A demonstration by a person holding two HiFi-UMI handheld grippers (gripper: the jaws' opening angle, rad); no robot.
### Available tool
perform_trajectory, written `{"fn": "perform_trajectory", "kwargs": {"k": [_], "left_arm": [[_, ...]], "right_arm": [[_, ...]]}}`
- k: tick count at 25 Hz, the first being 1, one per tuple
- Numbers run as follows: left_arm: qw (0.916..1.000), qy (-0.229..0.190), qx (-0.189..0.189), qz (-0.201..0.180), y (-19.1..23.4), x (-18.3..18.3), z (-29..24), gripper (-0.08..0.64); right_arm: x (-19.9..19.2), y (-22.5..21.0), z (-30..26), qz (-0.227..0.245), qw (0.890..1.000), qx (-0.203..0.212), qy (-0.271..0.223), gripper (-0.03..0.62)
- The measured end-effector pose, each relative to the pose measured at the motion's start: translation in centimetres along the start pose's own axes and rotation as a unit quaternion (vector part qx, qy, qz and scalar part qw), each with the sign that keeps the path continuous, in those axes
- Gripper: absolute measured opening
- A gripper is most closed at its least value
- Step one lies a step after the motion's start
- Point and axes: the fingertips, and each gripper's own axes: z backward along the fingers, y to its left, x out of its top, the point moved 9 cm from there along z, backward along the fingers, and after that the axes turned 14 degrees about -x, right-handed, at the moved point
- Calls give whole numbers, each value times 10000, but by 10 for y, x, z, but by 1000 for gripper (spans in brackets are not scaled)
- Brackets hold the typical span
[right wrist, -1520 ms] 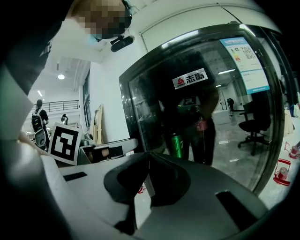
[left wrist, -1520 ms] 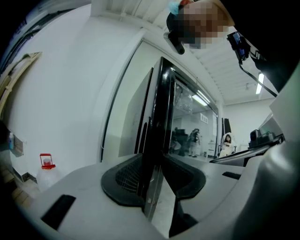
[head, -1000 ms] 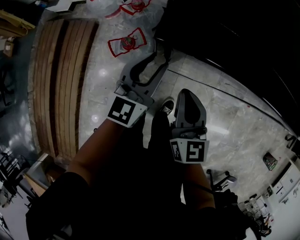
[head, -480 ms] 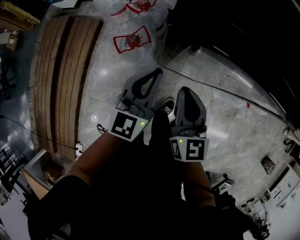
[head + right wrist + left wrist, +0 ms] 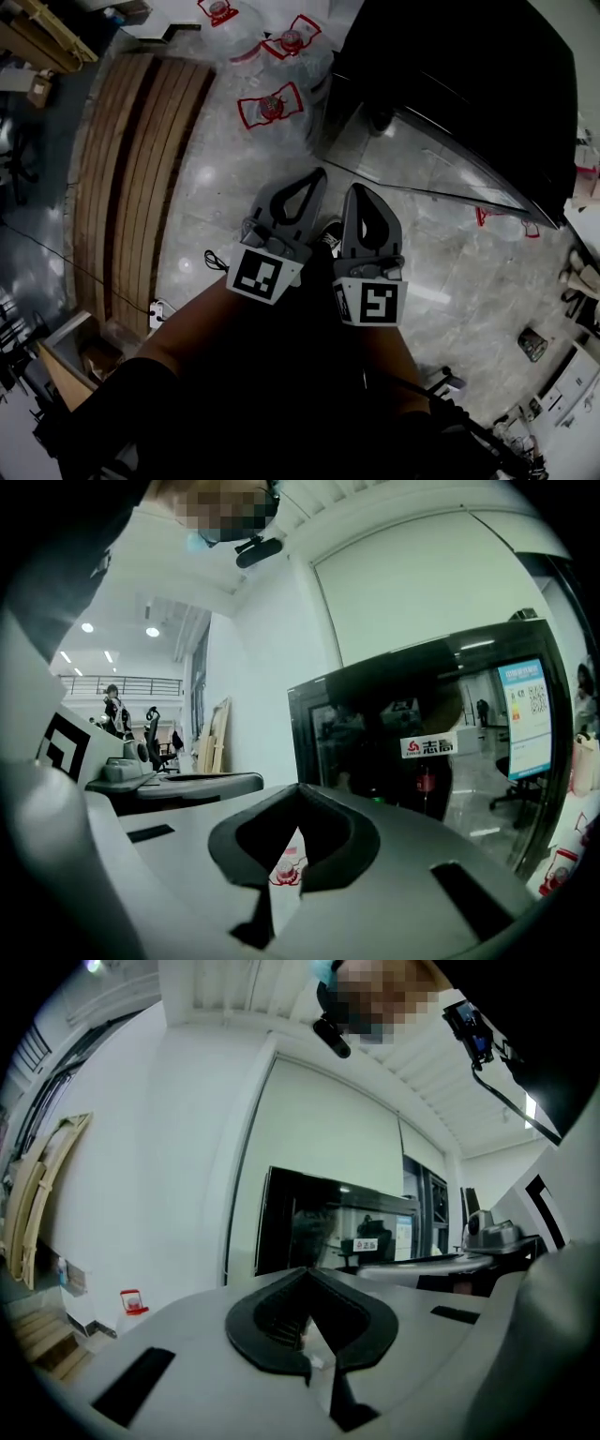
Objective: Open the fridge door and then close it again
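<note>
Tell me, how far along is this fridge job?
Done: nothing yet; the fridge door looks shut. In hand: the left tool and right tool, both closed and empty, hang apart from it. Left: open the door, then close it.

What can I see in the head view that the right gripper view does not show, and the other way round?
Only the head view: the wooden slatted platform on the floor and the person's shoe. Only the right gripper view: the white label and the blue sheet on the glass front of the fridge, and a distant chair. Both: the black fridge, a red-labelled water jug, and the right gripper, jaws together and holding nothing.
</note>
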Motion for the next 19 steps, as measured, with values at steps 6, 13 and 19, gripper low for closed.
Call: {"fn": "perform_trajectory", "kwargs": {"k": [6,13,19], "left_arm": [[9998,-178,73,46,-14,33,13,6],[9998,-173,-71,73,-30,56,19,6],[9999,-87,-112,86,-48,72,26,6]], "right_arm": [[32,12,20,168,9997,88,-130,15],[59,10,36,293,9992,3,-260,15],[74,6,52,403,9989,-5,-231,15]]}}
